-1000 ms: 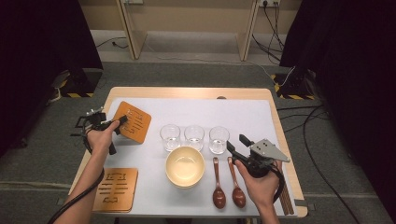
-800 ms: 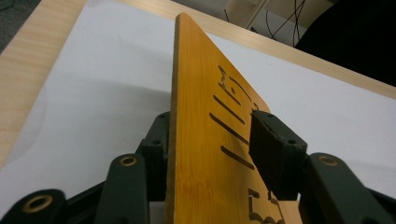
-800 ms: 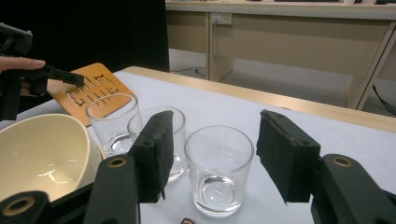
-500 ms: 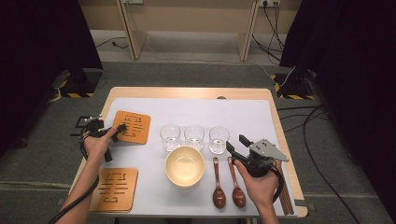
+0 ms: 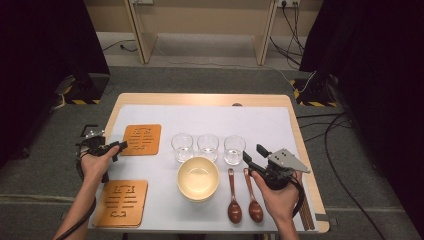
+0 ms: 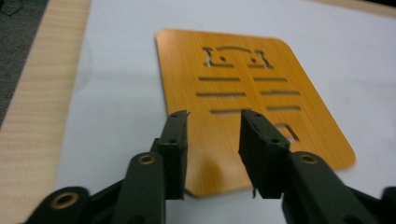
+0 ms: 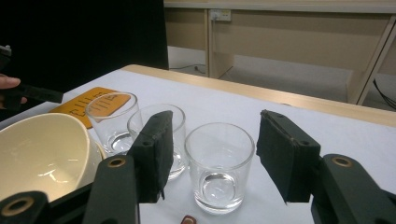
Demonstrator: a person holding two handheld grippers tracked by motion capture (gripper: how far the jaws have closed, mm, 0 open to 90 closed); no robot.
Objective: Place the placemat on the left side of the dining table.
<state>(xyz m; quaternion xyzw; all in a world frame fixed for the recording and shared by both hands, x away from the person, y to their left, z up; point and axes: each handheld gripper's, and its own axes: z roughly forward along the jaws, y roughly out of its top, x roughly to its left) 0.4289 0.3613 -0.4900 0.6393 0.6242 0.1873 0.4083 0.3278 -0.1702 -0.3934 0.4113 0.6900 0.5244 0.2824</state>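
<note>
Left gripper was seen with jaws parted, just narrowed, nothing pinched, above the near edge of the far coaster, which lay flat on the white mat. Right gripper was held spread before a glass.

We are looking down on a light wooden table under a white cloth, standing on grey carpet. Black curtains are hanging at both sides. Beyond, pale wooden frame legs are rising before a beige wall, where a socket is feeding cables trailing across the floor.
</note>
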